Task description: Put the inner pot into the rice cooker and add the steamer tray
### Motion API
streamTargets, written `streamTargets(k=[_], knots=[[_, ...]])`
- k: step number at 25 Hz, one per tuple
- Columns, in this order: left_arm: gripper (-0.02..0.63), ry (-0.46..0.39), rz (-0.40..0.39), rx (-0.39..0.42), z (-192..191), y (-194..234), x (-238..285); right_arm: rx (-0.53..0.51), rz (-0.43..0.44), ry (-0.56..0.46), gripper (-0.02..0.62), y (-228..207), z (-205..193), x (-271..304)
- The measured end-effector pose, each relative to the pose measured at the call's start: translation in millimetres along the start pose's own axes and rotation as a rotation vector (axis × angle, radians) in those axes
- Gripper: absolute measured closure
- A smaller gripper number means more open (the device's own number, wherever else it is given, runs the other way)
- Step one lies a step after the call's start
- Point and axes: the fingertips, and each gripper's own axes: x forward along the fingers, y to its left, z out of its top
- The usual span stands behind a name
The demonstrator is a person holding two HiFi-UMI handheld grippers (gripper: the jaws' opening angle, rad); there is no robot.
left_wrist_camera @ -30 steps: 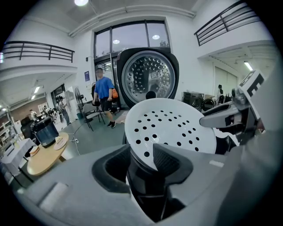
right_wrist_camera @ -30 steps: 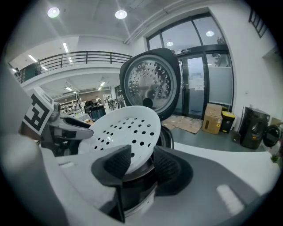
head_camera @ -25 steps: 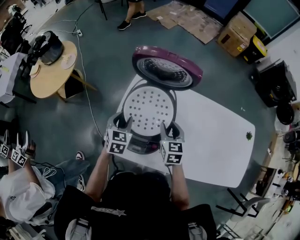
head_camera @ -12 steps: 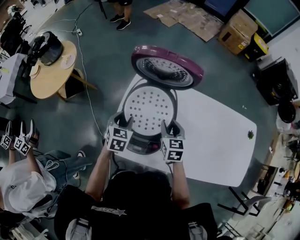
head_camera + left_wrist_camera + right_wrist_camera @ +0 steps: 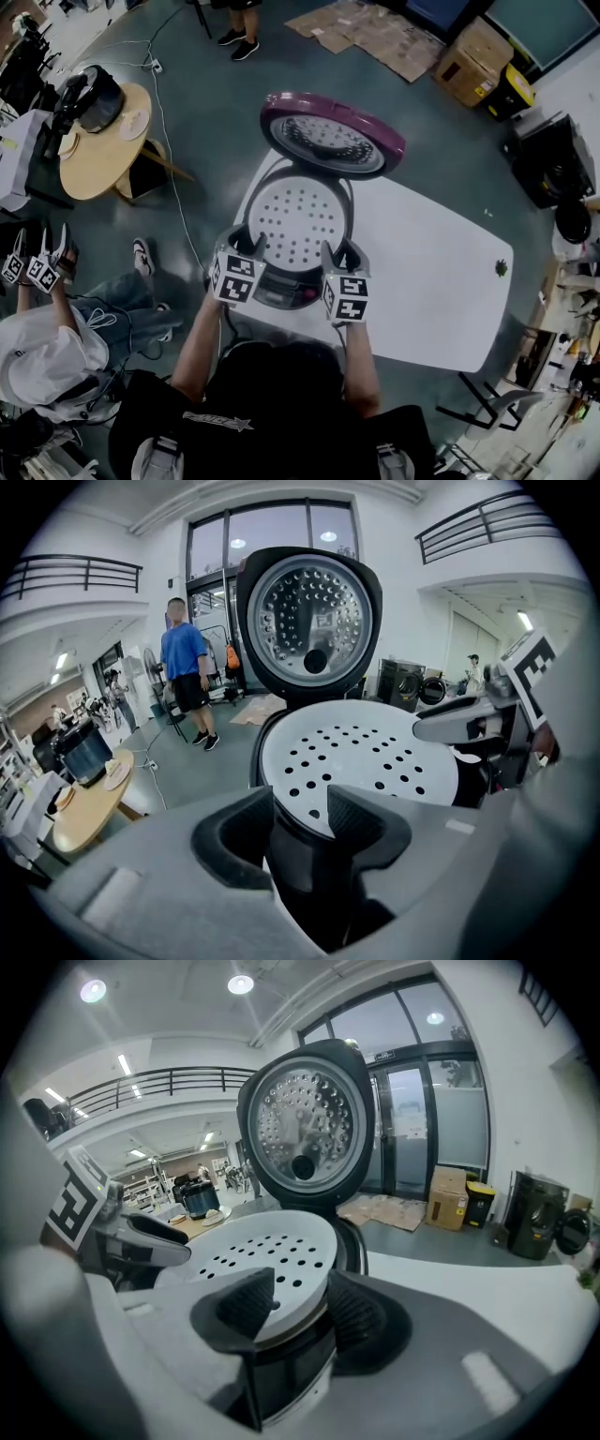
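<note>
Steamer tray (image 5: 298,221) sits inside the open rice cooker (image 5: 281,292) on a white table (image 5: 441,281). The left gripper (image 5: 248,242) straddles its rim, jaws apart; the right gripper (image 5: 344,251), jaws just opening, brackets the rim too.

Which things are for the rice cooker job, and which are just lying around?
For the job: rice cooker, its open lid, steamer tray resting in it.
Just lying about: round wooden table, cardboard boxes, small green thing on the white table.
</note>
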Motion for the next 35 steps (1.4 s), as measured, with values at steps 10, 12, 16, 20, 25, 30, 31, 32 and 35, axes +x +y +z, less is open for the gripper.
streamTargets(k=[10,12,16,20,25,30,31,32,35], knots=[[0.413,-0.063,0.023,-0.017,7.4,18.2,-0.5,-0.016,-0.018,-0.030,0.405,4.5,19.8,6.7],[0.413,-0.091,0.030,-0.014,13.5,18.1,-3.8,-0.023,-0.018,-0.045,0.405,3.5,23.6,3.1],[0.413,-0.146,0.050,-0.017,28.1,19.4,-14.2,-0.040,-0.022,-0.082,0.405,-0.3,33.8,-4.7],[0.413,-0.253,0.092,-0.023,52.0,22.9,-32.0,-0.077,-0.032,-0.168,0.405,-3.5,56.8,-18.0],[0.418,-0.391,0.101,-0.007,86.3,15.6,-60.8,-0.135,-0.047,-0.329,0.405,-5.1,96.1,-51.1],[0.444,-0.497,0.055,-0.028,106.4,-5.6,-82.4,-0.164,-0.068,-0.449,0.407,-8.5,112.7,-88.2],[0.448,-0.507,0.045,-0.025,109.3,-11.5,-85.7,-0.167,-0.076,-0.460,0.405,-10.3,112.7,-94.9],[0.453,-0.519,0.038,-0.015,113.0,-17.3,-89.5,-0.169,-0.085,-0.470,0.407,-12.4,112.1,-101.2],[0.481,-0.561,0.019,0.012,120.9,-32.4,-99.8,-0.174,-0.116,-0.490,0.436,-17.1,107.9,-118.2]])
